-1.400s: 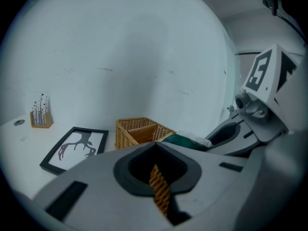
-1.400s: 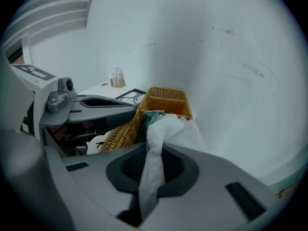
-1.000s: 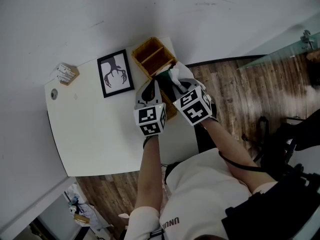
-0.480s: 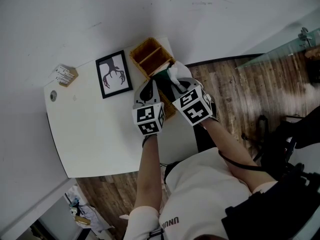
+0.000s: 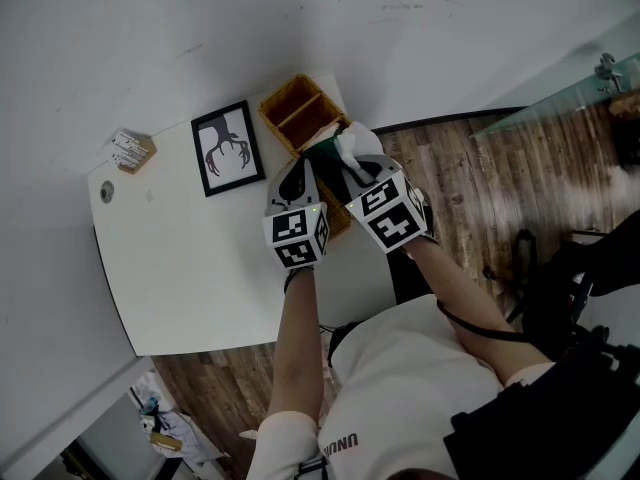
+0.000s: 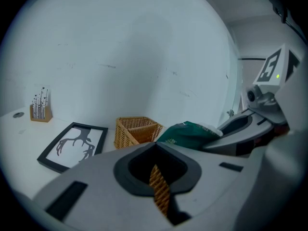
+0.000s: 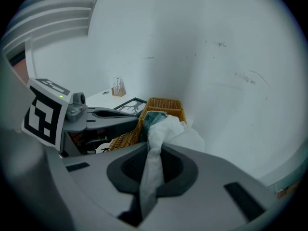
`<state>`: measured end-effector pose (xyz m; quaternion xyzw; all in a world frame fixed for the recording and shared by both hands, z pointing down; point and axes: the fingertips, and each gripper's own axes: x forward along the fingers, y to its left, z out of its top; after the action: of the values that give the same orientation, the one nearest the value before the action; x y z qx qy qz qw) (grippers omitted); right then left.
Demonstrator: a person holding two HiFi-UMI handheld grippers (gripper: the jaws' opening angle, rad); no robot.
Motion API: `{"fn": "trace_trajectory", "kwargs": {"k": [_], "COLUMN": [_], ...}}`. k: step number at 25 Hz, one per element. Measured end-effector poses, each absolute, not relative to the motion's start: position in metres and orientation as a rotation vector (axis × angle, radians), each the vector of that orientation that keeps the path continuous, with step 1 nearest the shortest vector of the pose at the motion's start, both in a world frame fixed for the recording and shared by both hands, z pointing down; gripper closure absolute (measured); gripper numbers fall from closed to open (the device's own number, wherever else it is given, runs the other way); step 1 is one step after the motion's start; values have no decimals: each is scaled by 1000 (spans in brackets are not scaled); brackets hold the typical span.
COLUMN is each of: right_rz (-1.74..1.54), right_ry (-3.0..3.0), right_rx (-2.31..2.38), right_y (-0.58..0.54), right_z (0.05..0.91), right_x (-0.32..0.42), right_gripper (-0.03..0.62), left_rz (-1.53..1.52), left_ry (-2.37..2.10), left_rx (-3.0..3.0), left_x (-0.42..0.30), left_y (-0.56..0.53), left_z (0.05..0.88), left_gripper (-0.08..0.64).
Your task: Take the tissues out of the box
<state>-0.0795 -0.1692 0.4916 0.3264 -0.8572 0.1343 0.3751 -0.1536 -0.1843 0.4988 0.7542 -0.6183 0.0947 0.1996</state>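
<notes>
A green tissue pack lies in the near part of a wicker basket at the table's far right edge. A white tissue rises out of the pack, and my right gripper is shut on its twisted tail. In the head view the right gripper sits just right of the pack, with the tissue bunched above it. My left gripper is shut on a strip of the basket's woven rim; the left gripper is at the basket's near left side.
A black-framed antler picture lies flat left of the basket. A small wooden stand and a round grommet are at the white table's far left. The wall is close behind the basket, and wood floor lies to the right.
</notes>
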Motion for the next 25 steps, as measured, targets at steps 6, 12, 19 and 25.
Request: {"fn": "trace_trajectory", "kwargs": {"k": [6,12,19,25], "right_rz": [343,341,342,331], "right_ry": [-2204,-2214,-2222,-2227], "right_rx": [847,851,858,859], "right_y": [-169,-168,-167,-167], "right_z": [489,484,481,476], "right_x": [-78,-79,-79,-79], "right_gripper": [560,565,566,566], "left_rz": [255,251,249,246], "left_ry": [-1724,-1724,-1722,-1715], "left_rx": [2110,2104,2105,2104], "left_x": [-153,-154,-154,-154], "left_y": [-184,-184,-184,-184], "left_z": [499,500,499,500], "left_gripper": [549,549,549,549]}}
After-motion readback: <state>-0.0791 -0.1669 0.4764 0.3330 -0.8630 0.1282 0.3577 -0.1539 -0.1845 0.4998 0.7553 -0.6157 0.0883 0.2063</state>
